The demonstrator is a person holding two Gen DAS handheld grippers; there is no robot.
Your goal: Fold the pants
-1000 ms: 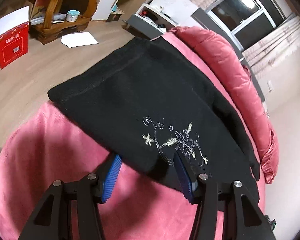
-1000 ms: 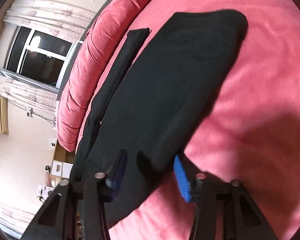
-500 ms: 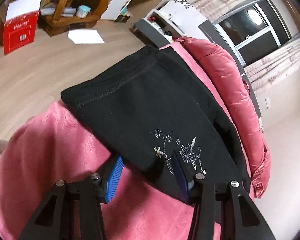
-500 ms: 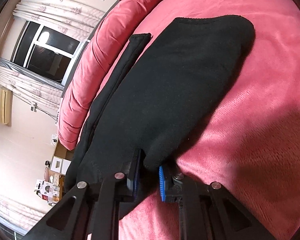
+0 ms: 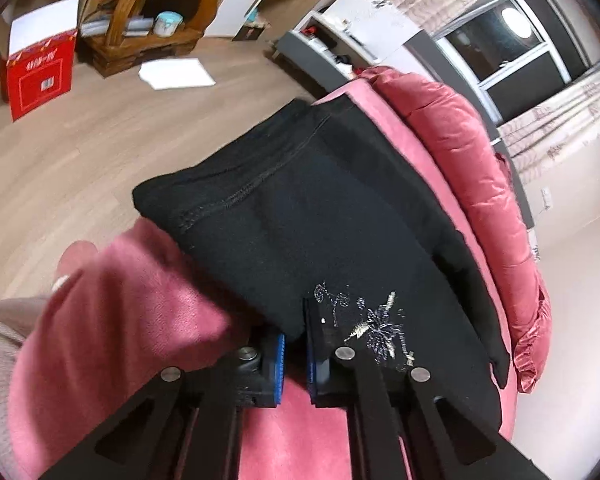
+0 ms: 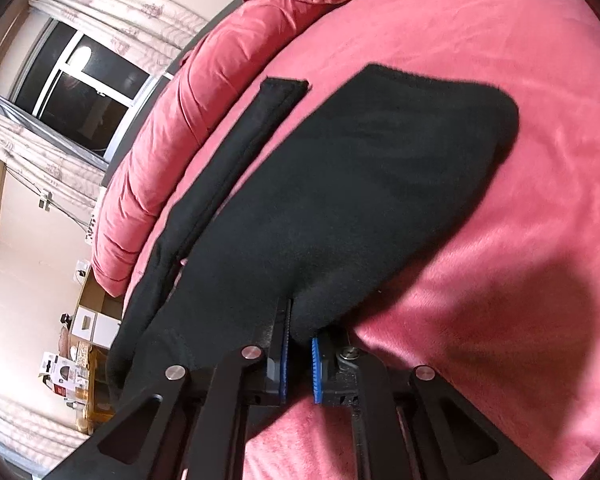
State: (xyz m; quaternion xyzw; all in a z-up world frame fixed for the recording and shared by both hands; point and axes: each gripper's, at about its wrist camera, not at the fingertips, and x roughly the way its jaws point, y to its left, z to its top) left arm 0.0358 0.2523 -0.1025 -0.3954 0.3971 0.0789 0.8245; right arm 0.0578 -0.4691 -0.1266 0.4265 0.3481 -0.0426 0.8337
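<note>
Pants (image 5: 320, 216) lengthwise along the pink bed (image 6: 500, 240), near edge pinched in both grippers' fingers (image 5: 280, 360), waistband leftward.

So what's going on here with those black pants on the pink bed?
A person is folding black pants laid out on a pink bedspread, using a handheld gripper in each hand. The left gripper is pinched shut on the near edge by the embroidered flower, close to the waistband end. The right gripper is shut on the near edge of a leg. The fold itself hasn't started yet.
</note>
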